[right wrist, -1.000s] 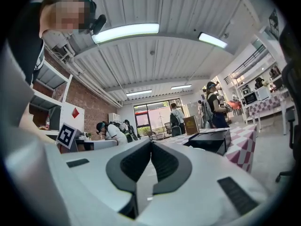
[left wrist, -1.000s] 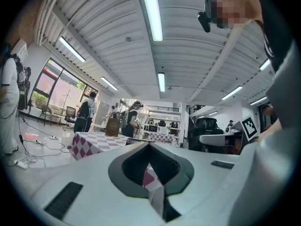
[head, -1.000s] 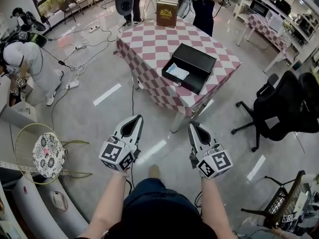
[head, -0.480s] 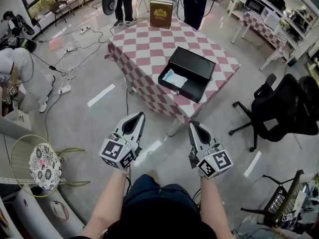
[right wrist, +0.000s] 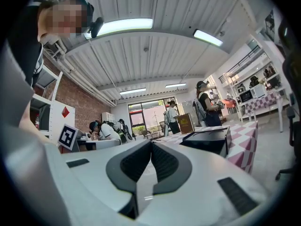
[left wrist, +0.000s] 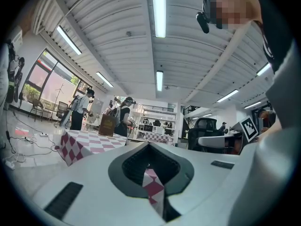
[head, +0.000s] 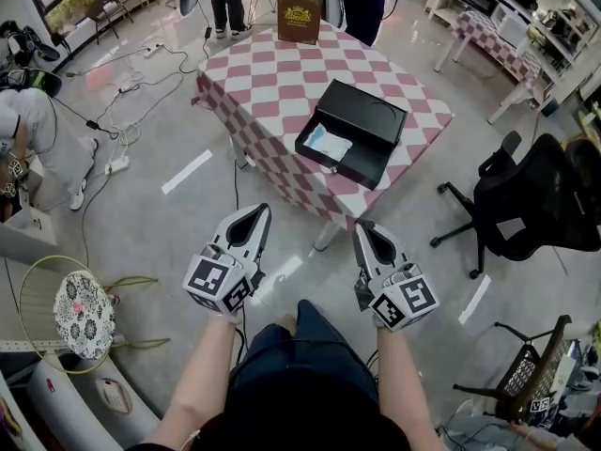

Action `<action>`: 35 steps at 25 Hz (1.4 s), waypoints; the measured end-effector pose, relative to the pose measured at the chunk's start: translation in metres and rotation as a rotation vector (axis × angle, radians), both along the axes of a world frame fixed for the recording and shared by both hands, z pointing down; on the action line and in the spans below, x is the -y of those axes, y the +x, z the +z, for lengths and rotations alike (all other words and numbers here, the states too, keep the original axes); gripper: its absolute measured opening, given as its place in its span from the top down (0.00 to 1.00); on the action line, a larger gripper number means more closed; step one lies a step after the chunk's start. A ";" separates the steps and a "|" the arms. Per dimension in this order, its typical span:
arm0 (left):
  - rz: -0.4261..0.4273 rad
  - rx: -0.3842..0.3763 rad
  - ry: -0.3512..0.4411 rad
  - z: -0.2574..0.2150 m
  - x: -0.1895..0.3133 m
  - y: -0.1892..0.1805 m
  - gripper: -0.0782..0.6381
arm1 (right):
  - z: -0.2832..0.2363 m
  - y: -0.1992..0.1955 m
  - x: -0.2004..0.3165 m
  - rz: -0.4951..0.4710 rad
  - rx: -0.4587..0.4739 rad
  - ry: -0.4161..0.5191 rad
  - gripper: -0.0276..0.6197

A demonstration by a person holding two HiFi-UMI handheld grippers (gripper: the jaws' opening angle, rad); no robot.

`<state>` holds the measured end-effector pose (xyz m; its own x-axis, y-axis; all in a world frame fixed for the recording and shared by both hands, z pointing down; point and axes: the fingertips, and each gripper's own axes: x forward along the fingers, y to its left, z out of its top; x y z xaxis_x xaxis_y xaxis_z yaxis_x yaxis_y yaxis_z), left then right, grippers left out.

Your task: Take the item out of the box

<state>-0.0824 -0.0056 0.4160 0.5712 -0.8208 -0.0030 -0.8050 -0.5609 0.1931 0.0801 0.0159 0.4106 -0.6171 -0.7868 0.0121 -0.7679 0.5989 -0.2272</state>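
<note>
Left gripper (head: pixel 255 214): mine, held level above the floor and short of the table, jaws closed tip to tip on nothing. Right gripper (head: pixel 362 228): beside it, likewise clenched and empty. Black box (head: pixel 371 113): lid open, on the near right part of the pink-and-white checkered table (head: pixel 272 73), well apart from both my grippers, with the pale item (head: pixel 329 143) lying inside its tray toward the left end; also a brown carton (head: pixel 299 17) upright at the table's far edge, and a black office chair (head: pixel 526 200) on the floor to the right.
</note>
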 end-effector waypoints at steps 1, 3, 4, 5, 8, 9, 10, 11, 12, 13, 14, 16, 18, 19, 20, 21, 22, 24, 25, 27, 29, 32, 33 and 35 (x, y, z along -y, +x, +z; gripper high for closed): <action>-0.003 -0.001 -0.003 0.001 0.001 -0.001 0.89 | 0.000 -0.001 0.000 -0.004 -0.002 -0.001 0.95; -0.008 0.000 -0.007 0.003 0.001 -0.002 0.89 | 0.002 -0.003 0.001 -0.014 -0.006 -0.004 0.95; -0.010 0.000 -0.008 0.003 0.001 -0.002 0.89 | 0.002 -0.003 0.001 -0.017 -0.006 -0.004 0.95; -0.013 0.001 -0.009 0.004 0.001 -0.002 0.89 | 0.002 -0.003 0.002 -0.019 -0.004 -0.002 0.95; -0.022 0.003 -0.010 0.006 0.006 -0.005 0.89 | 0.000 -0.002 0.009 -0.020 0.019 0.004 0.95; -0.027 0.004 -0.012 0.007 0.008 -0.006 0.89 | 0.000 -0.002 0.013 -0.022 0.029 0.002 0.95; -0.032 0.006 -0.016 0.008 0.011 -0.008 0.89 | 0.000 -0.002 0.016 -0.024 0.040 -0.001 0.95; -0.038 0.007 -0.019 0.009 0.015 -0.010 0.89 | 0.000 -0.003 0.021 -0.027 0.053 -0.005 0.95; -0.044 0.009 -0.023 0.009 0.019 -0.011 0.89 | 0.000 -0.003 0.026 -0.031 0.066 -0.008 0.95; -0.049 0.010 -0.026 0.010 0.024 -0.012 0.89 | 0.000 -0.003 0.031 -0.033 0.079 -0.011 0.95; -0.052 0.011 -0.028 0.011 0.029 -0.012 0.89 | 0.000 -0.003 0.037 -0.035 0.089 -0.015 0.95; -0.055 0.012 -0.033 0.013 0.039 -0.012 0.89 | 0.002 -0.002 0.048 -0.034 0.101 -0.023 0.95; -0.054 0.011 -0.035 0.013 0.050 -0.010 0.89 | 0.004 -0.001 0.059 -0.034 0.098 -0.030 0.95; -0.054 0.011 -0.035 0.013 0.055 -0.009 0.89 | 0.005 0.000 0.065 -0.035 0.095 -0.034 0.95; -0.054 0.010 -0.036 0.014 0.060 -0.008 0.89 | 0.006 0.000 0.070 -0.035 0.094 -0.038 0.95; -0.054 0.009 -0.037 0.014 0.065 -0.008 0.89 | 0.007 0.000 0.075 -0.035 0.093 -0.042 0.95; -0.053 0.007 -0.040 0.016 0.070 -0.006 0.89 | 0.009 0.001 0.080 -0.035 0.092 -0.046 0.95; -0.045 0.005 -0.046 0.020 0.080 -0.002 0.89 | 0.012 0.002 0.089 -0.034 0.080 -0.051 0.95; -0.037 0.006 -0.048 0.022 0.084 0.001 0.89 | 0.014 0.003 0.093 -0.034 0.071 -0.053 0.95; -0.021 0.012 -0.046 0.024 0.092 0.005 0.89 | 0.014 0.004 0.101 -0.035 0.065 -0.051 0.95; -0.012 0.019 -0.043 0.023 0.101 0.008 0.89 | 0.012 0.004 0.110 -0.036 0.080 -0.048 0.95; 0.001 0.028 -0.040 0.023 0.116 0.011 0.89 | 0.010 0.003 0.125 -0.035 0.095 -0.044 0.95; 0.003 0.031 -0.041 0.025 0.121 0.011 0.89 | 0.010 0.003 0.130 -0.036 0.094 -0.044 0.95; 0.002 0.034 -0.045 0.026 0.131 0.010 0.89 | 0.011 0.002 0.139 -0.038 0.089 -0.046 0.95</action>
